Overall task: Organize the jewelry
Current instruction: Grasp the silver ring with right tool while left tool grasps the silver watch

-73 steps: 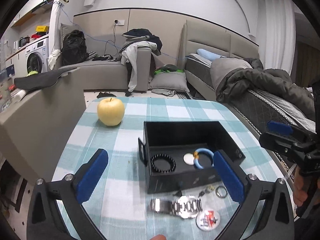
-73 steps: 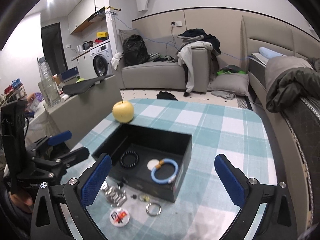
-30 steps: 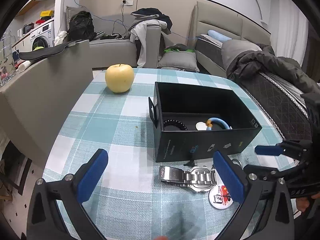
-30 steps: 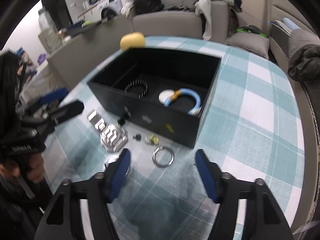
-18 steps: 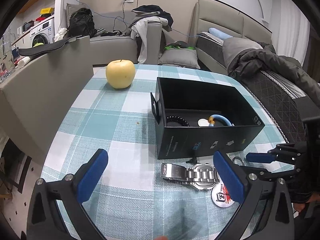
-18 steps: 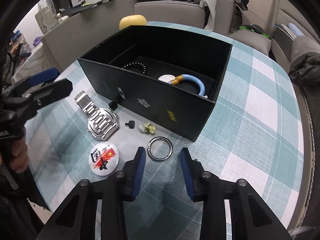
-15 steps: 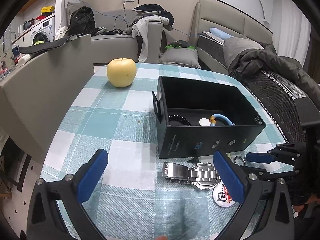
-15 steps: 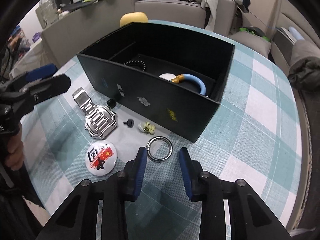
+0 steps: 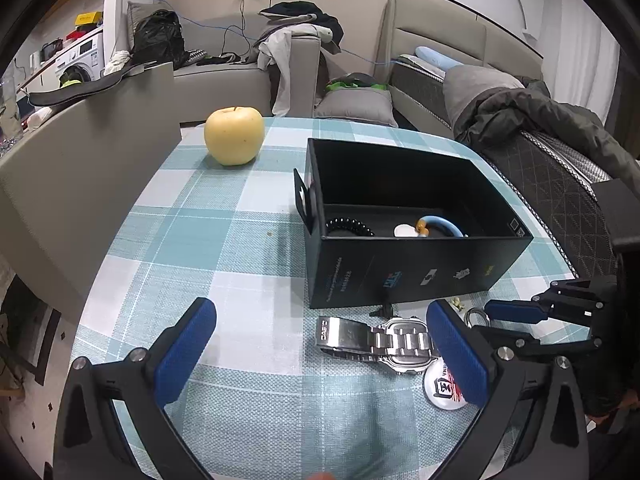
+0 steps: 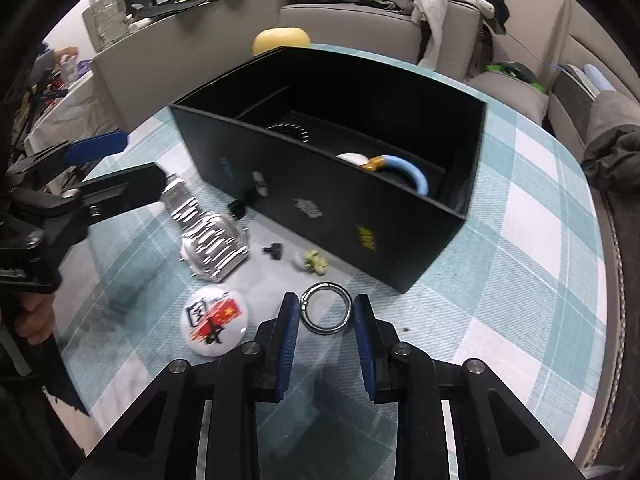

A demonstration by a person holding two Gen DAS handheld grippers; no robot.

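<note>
On the checked tablecloth, right gripper [image 10: 325, 316] lined up on the metal ring [image 10: 326, 307]

Right wrist view: jaws narrowed to a slim gap, pads flanking the ring but not touching yet, nothing held. I'd drop low and pinch evenly so it doesn't skate off. Black box [image 10: 320, 204] wall sits close at 12 o'clock, badge [image 10: 213, 321] at 9, open cloth toward 3, so lifting up and over looks safest. Left wrist view: left gripper [image 9: 320, 350] wide open and empty, hovering over the watch [image 9: 376, 340] at its 1 o'clock; apple [image 9: 234, 135] far off at 11; table edge near at 9, loads of free cloth between.
</note>
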